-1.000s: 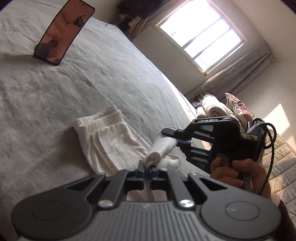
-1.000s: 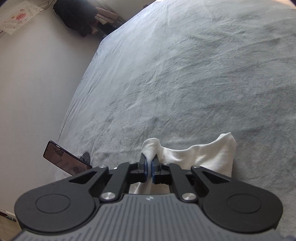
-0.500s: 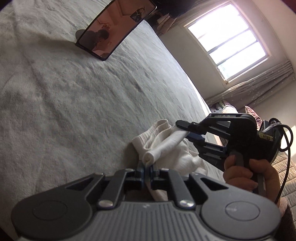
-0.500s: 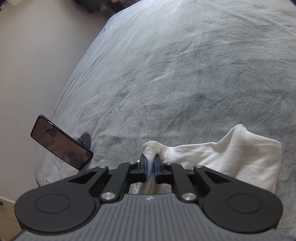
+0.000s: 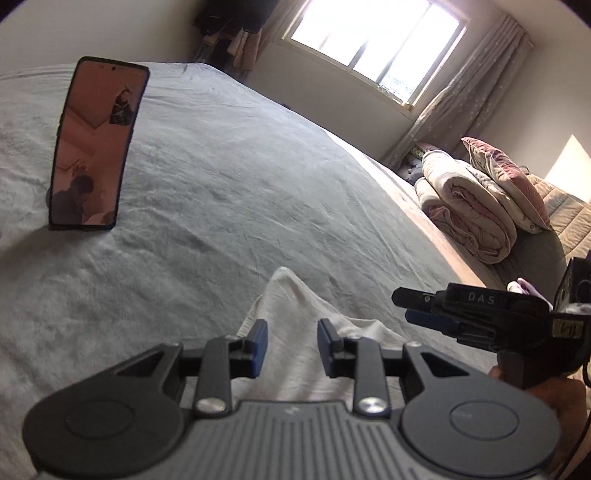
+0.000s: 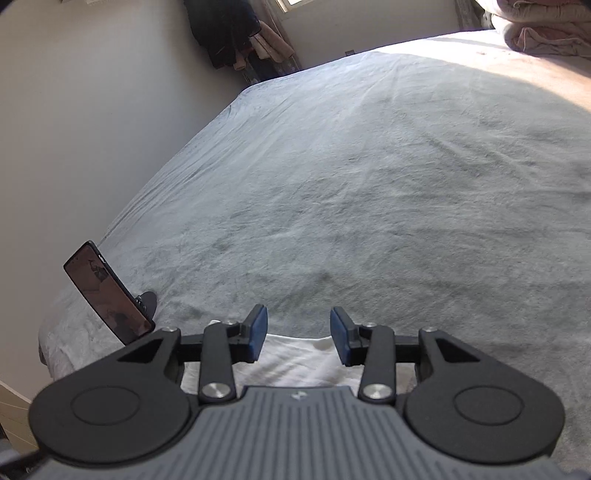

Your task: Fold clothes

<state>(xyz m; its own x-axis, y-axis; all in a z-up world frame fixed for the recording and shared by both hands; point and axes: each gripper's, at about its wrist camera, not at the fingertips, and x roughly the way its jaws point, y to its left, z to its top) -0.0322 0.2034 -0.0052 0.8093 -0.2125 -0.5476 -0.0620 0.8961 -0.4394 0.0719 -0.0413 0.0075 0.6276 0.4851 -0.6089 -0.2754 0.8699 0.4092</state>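
A white garment (image 5: 295, 332) lies folded on the grey bed cover (image 5: 240, 192). My left gripper (image 5: 290, 341) hovers just above it, its jaws opening, and the blue pads do not press on the cloth. In the right wrist view the same white garment (image 6: 295, 358) shows under my right gripper (image 6: 298, 336), whose jaws are also opening with nothing pinched between them. The right gripper (image 5: 417, 306) appears in the left wrist view too, at the right, held by a hand (image 5: 554, 402).
A phone (image 5: 96, 147) stands on a small stand at the left of the bed; the phone (image 6: 107, 295) is also in the right wrist view. Folded quilts and a pillow (image 5: 480, 206) lie at the far right. Dark clothes (image 6: 229, 29) hang by the wall, near a window (image 5: 365, 40).
Both grippers were shut on rolled edges of the white garment; both have now let go and their jaws stand apart. Both views have rolled, and the garment lies flat on the bed.
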